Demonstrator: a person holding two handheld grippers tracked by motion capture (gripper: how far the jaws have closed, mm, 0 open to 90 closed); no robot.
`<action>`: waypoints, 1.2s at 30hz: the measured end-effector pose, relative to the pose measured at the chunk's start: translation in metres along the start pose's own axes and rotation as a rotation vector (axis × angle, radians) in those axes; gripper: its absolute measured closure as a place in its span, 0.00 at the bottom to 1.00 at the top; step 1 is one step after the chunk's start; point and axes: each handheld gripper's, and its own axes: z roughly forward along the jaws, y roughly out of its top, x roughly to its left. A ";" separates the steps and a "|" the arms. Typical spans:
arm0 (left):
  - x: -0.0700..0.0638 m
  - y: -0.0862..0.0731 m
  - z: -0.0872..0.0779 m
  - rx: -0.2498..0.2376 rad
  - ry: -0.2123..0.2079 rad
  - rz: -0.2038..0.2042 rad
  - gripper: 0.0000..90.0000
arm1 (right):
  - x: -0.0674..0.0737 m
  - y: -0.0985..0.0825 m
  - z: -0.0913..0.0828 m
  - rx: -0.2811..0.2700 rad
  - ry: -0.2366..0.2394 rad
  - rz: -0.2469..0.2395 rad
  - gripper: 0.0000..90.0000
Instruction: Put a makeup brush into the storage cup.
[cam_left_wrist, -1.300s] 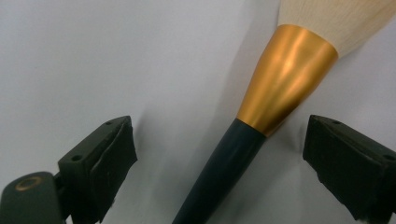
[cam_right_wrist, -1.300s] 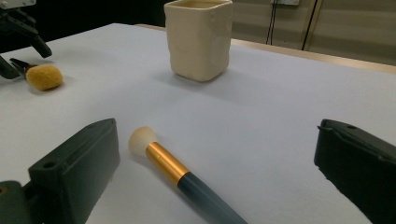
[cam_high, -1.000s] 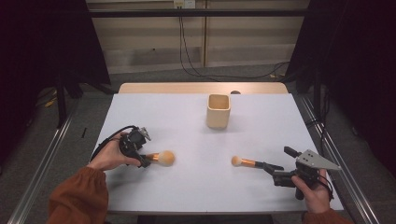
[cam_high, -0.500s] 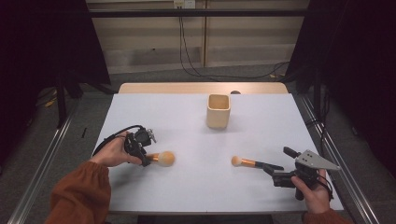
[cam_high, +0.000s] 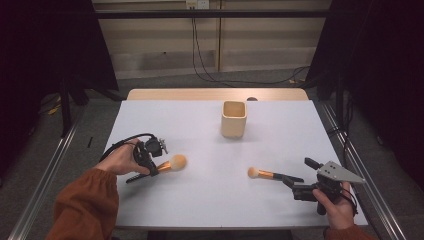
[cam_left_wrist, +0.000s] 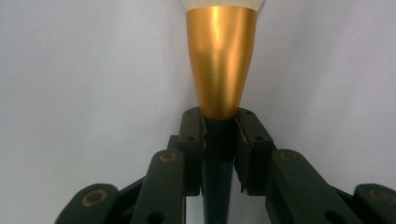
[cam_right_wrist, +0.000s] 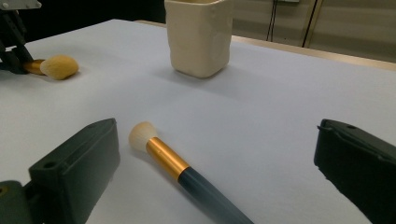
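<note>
Between left gripper fingers: brush handle, clamped.

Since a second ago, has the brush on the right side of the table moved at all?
No. The right brush lies at the same spot below and right of the cream cup, between the open right gripper jaws.

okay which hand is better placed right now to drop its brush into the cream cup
Left, probably. The left gripper has just closed its jaws on the dark handle of the round brush, so it could lift it toward the cream cup. The right gripper stands open around the slim brush, which lies on the table.
</note>
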 end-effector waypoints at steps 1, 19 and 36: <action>0.000 0.000 0.000 -0.010 -0.002 -0.014 0.83 | 0.000 0.000 0.000 0.001 0.000 0.000 0.00; 0.004 -0.010 -0.003 -0.085 -0.050 -0.135 0.83 | 0.000 0.000 0.001 0.004 0.000 -0.003 0.00; 0.009 -0.025 -0.023 -0.325 -0.050 -0.252 0.83 | 0.000 0.000 0.002 0.003 0.002 -0.003 0.00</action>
